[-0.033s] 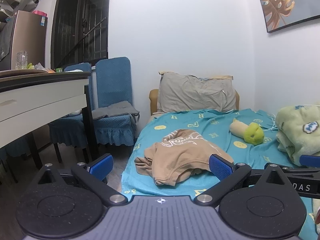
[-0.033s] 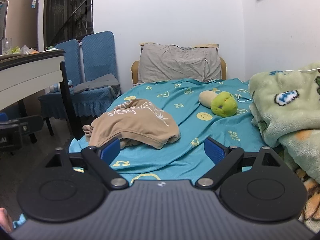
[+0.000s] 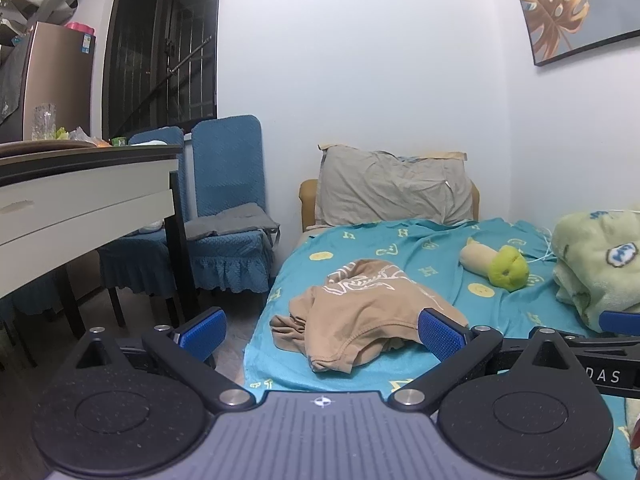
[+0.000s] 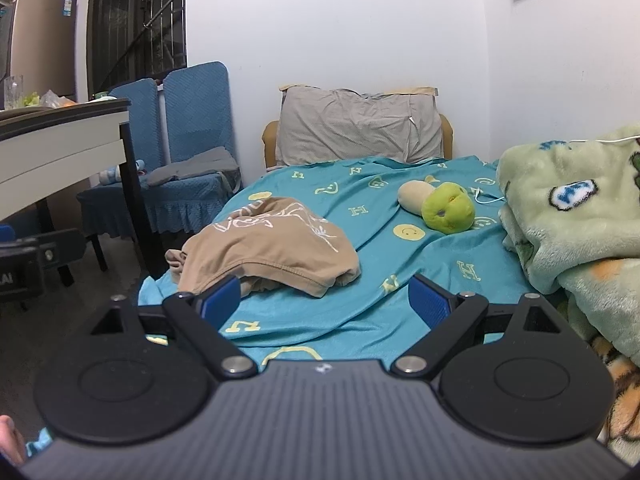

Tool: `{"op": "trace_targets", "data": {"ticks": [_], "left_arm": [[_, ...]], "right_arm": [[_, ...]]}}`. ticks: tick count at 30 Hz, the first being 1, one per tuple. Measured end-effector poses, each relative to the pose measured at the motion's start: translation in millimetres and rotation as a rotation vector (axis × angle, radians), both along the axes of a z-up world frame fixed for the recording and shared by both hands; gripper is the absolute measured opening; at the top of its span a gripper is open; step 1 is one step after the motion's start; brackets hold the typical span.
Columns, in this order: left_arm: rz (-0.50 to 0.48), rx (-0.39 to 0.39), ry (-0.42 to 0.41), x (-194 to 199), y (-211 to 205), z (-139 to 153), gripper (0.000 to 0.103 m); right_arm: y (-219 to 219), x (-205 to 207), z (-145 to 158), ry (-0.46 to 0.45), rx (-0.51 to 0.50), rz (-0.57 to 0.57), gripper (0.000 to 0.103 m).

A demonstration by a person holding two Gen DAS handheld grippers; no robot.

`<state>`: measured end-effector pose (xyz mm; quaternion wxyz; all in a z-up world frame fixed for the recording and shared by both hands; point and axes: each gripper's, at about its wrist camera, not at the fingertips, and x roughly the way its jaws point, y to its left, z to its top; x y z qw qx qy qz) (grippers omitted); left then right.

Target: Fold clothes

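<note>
Both my grippers, left gripper [image 3: 322, 332] and right gripper [image 4: 325, 297], released; tan shirt [image 3: 370, 312] crumpled at 12 o'clock. Risk: pinching bedsheet [image 4: 360, 312] along with it.

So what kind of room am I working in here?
Most likely a small bedroom that doubles as a dining space: a bed with a teal sheet and grey pillow, the crumpled tan garment on it, and a table with blue-covered chairs alongside.

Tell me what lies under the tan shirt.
The tan shirt lies crumpled on the teal sheet, which shows all around it. Whatever sits beneath its folds is covered and cannot be seen.
</note>
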<state>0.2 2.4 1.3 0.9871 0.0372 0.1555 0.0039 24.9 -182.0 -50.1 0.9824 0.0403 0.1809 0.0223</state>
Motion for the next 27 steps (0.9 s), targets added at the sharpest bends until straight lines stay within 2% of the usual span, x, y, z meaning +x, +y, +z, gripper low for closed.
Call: {"op": "trace_targets", "data": {"ticks": [7,10,12,27], "left_arm": [[-0.008,-0.016,-0.009,-0.6,7.4,6.8,0.103],[-0.005,-0.005,-0.011,-6.9,3.6,14.8,0.103],[0.000,0.010,-0.007,-3.1,-2.0,0.7,0.103],[0.000,0.027,0.016,3.6,-2.9,-6.5,0.103]], "right_arm": [[5.6,-2.2,-1.5,-0.012,-0.027,-0.008,0.092],[0.9,-2.0,-2.5,-0.006,-0.007,-0.006,0.092],[-1.0,-3.4,-1.4,-0.006,-0.002,-0.003,0.092],[-3.3,-2.0,-0.3,0.003,0.030,-0.012,0.092]]}}
